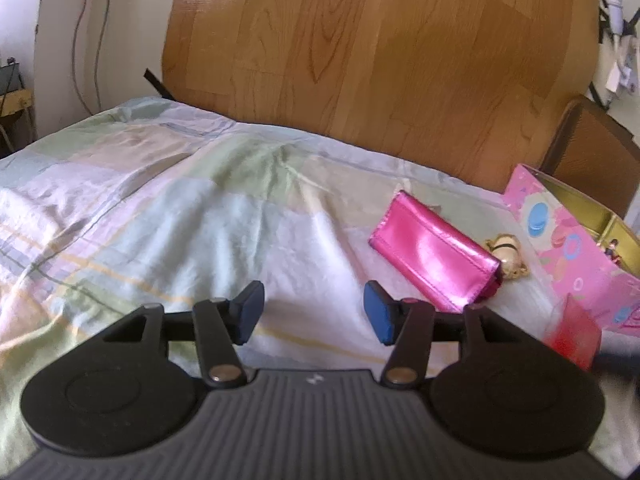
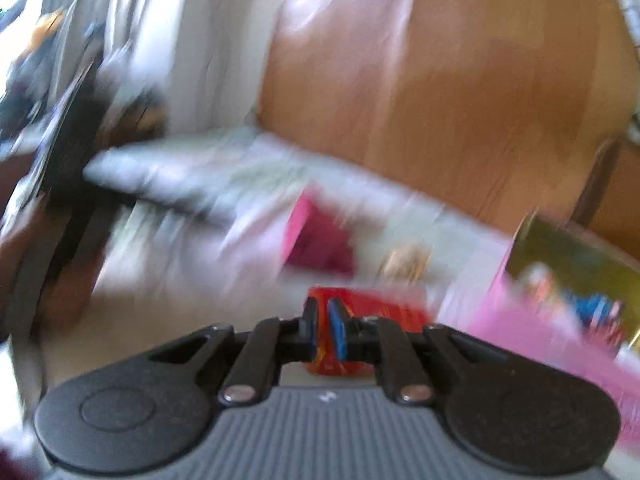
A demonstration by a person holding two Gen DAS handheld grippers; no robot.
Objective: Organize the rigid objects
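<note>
Left gripper (image 1: 314, 312) hangs over the bedsheet (image 1: 180, 208), jaws apart, nothing btwn. Right gripper (image 2: 323, 330) pinched tight on a red packet (image 2: 372, 320) (blurry view), just beside the pink box (image 1: 560, 236). Pink pouch (image 1: 436, 248) lies on the sheet.

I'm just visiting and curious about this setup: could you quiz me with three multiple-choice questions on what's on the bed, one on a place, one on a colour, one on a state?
1. The shiny pink purse lies:
A. on the bedsheet
B. inside the pink box
C. on the floor

2. The thing in the right tongs is:
A. green
B. red
C. white

3. The left tongs are:
A. clamped on the purse
B. open and empty
C. holding the small figurine

Answers: 1 A, it rests on the sheet beside the box. 2 B, a red item sits between the pads. 3 B, only sheet shows between them.
</note>
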